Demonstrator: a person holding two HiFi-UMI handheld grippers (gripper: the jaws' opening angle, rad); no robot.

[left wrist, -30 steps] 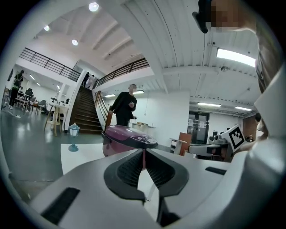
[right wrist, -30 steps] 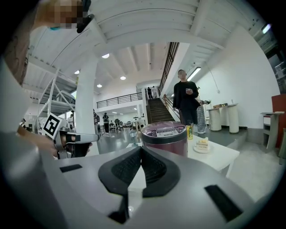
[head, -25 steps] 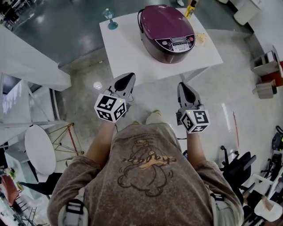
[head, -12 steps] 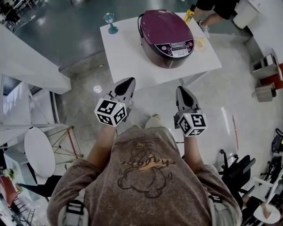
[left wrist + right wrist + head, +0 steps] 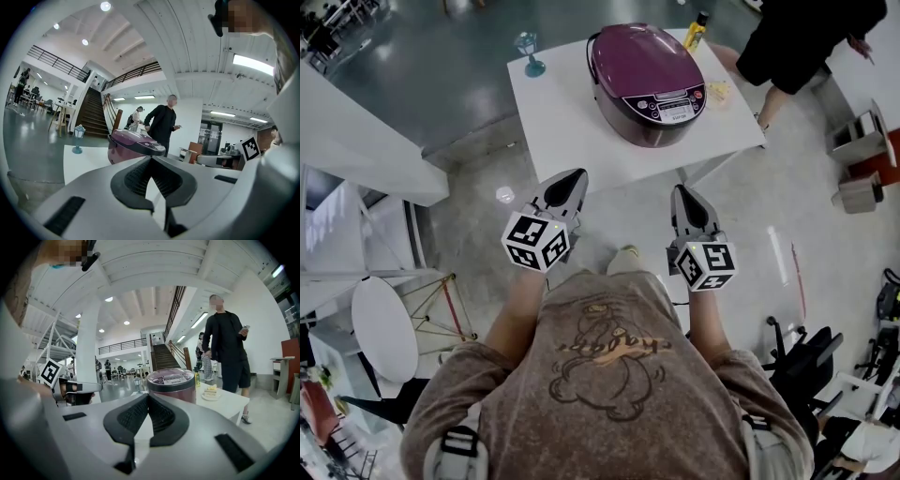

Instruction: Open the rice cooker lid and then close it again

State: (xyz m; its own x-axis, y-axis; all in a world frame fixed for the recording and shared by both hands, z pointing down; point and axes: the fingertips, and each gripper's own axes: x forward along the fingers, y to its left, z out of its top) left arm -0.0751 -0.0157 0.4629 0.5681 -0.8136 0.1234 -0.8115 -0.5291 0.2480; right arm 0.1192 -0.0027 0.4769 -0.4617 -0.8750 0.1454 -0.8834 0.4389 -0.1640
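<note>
A maroon rice cooker (image 5: 649, 82) with its lid down and a silver control panel stands on a white table (image 5: 572, 122); it shows also as rice cooker (image 5: 135, 145) and rice cooker (image 5: 171, 383). My left gripper (image 5: 575, 176) is shut and empty, short of the table's near edge. My right gripper (image 5: 683, 193) is shut and empty too, also short of the table. Both point toward the cooker, well apart from it.
A small blue goblet (image 5: 528, 47) stands at the table's far left corner. A yellow bottle (image 5: 697, 30) and a small plate of cake (image 5: 718, 91) sit beside the cooker on the right. A person in black (image 5: 802, 47) stands at the table's far right. Chairs (image 5: 802, 356) are to my right.
The person in black has walked into view at the table's far right. The table and cooker have shifted slightly in the head view. Both grippers have stayed put.
</note>
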